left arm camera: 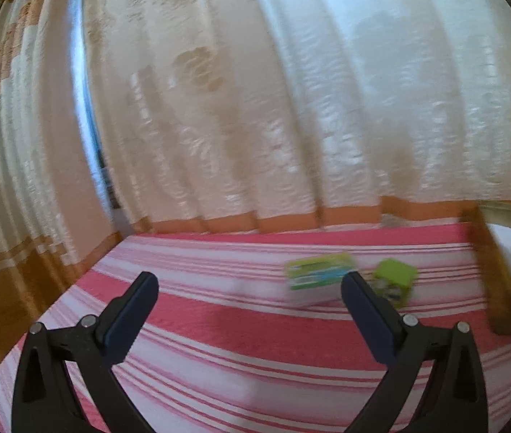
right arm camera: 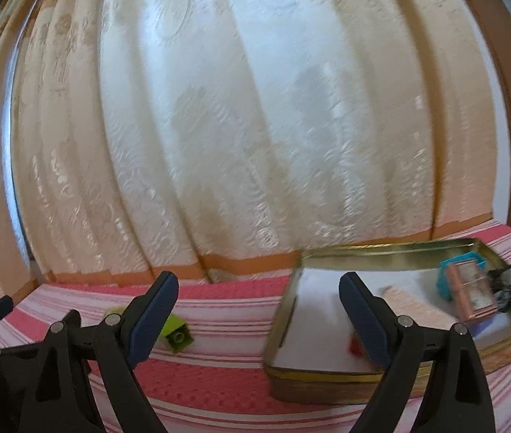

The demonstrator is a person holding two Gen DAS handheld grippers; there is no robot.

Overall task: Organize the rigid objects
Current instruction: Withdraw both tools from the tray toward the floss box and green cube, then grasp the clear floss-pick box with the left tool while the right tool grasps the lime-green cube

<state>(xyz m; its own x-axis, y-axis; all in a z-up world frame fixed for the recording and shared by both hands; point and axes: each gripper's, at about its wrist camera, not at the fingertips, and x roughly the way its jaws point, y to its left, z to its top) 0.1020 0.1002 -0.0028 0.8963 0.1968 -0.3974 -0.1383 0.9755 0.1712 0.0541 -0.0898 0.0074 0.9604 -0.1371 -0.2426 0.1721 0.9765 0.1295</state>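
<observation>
Hovering above the striped pink-and-white cloth (left arm camera: 241, 328), the left gripper (left arm camera: 250, 310) fills the bottom of the left wrist view, jaws spread wide with nothing between them. Lower right of centre: a flat green-and-white carton (left arm camera: 318, 278), blurred, lying on the cloth; just beside it to the right, partly behind the right-hand finger, a lime-green toy block (left arm camera: 396, 278) with a printed side. Both sit loose outside the container, so likely awaiting sorting. Right edge: the brown wall of a tin (left arm camera: 486, 267). Cream patterned curtain (left arm camera: 255, 90) across the upper frame.

Right wrist view: the right gripper (right arm camera: 259, 310), bottom of frame, likewise wide open and empty, facing the gap between block and tin. Lower left: the lime-green toy block (right arm camera: 177, 335), studded, tipped on its side, partly hidden by the left-hand finger. Lower right: the gold-rimmed rectangular tin (right arm camera: 392, 247), lid off, evidently the collecting place. Inside it, right end: a copper-coloured clear case (right arm camera: 472, 296) leaning on a blue box (right arm camera: 450, 265), and a dark item I cannot identify. A small red piece (right arm camera: 354, 348) shows by the right-hand finger.
</observation>
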